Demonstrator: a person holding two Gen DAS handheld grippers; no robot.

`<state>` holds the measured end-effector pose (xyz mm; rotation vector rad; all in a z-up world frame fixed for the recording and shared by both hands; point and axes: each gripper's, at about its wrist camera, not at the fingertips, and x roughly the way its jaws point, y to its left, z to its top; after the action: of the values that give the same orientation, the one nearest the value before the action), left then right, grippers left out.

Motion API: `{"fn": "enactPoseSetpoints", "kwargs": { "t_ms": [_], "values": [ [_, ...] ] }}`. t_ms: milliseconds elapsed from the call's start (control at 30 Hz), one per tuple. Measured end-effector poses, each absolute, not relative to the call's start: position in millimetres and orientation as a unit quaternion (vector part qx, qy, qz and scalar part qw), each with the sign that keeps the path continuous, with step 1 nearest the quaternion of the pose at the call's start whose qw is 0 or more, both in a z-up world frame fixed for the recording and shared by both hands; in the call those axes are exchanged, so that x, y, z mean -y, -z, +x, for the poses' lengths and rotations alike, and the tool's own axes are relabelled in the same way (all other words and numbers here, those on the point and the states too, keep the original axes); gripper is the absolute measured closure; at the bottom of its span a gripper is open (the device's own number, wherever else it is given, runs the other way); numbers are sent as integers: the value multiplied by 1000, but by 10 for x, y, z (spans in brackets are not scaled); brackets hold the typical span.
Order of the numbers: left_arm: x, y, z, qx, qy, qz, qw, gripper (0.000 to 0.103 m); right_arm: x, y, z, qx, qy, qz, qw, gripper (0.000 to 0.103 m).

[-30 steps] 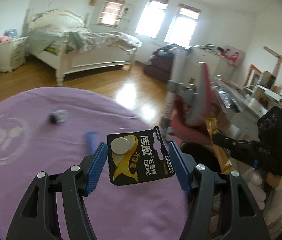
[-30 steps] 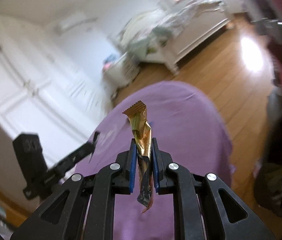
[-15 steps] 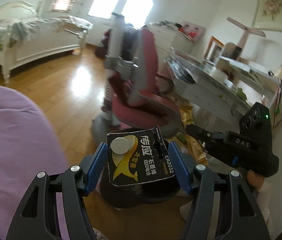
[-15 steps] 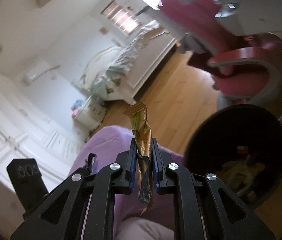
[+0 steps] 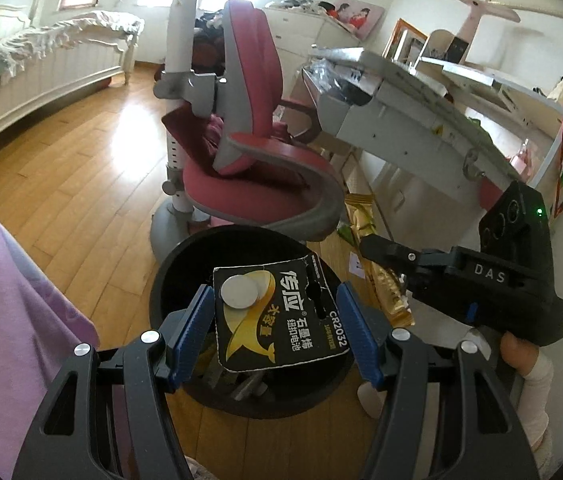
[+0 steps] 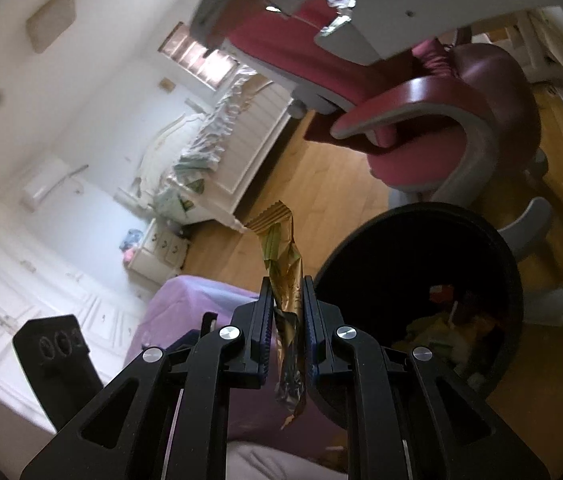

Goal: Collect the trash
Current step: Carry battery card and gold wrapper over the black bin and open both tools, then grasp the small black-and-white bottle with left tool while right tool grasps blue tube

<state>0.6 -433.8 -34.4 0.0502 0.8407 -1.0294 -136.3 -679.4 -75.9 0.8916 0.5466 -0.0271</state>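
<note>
Both grippers hang above the black trash bin [image 5: 169, 280], which sits on the wood floor just in front of the pink chair [image 5: 257, 184]. The left gripper [image 5: 277, 330] points down over the bin's mouth, jaws clamped on the side edges of a black battery card [image 5: 281, 316], held flat and facing the camera. The right gripper [image 6: 287, 336] sits just left of the bin's rim, tilted, jaws pinched tight on a crumpled gold wrapper [image 6: 285, 264] standing upright between them.
</note>
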Motion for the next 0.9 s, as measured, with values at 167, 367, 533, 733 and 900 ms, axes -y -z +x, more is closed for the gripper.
{"fn": "enactPoseSetpoints", "kwargs": {
  "t_ms": [167, 367, 533, 733, 900],
  "values": [
    [4456, 423, 13, -399, 479, 30, 781, 41, 6851, 840, -1344, -265, 16, 433, 861, 88],
    [4611, 456, 24, -403, 485, 40, 775, 40, 6849, 902, -1321, -270, 22, 439, 857, 88],
    [4703, 442, 45, -407, 479, 55, 776, 29, 6884, 906, -1333, -271, 42, 446, 852, 63],
    [4495, 255, 53, -385, 468, 39, 794, 16, 6852, 829, -1372, -262, 66, 442, 855, 31],
    [4075, 59, 108, -364, 455, 15, 812, 16, 6637, 754, -1241, -273, 56, 424, 862, 31]
  ]
}}
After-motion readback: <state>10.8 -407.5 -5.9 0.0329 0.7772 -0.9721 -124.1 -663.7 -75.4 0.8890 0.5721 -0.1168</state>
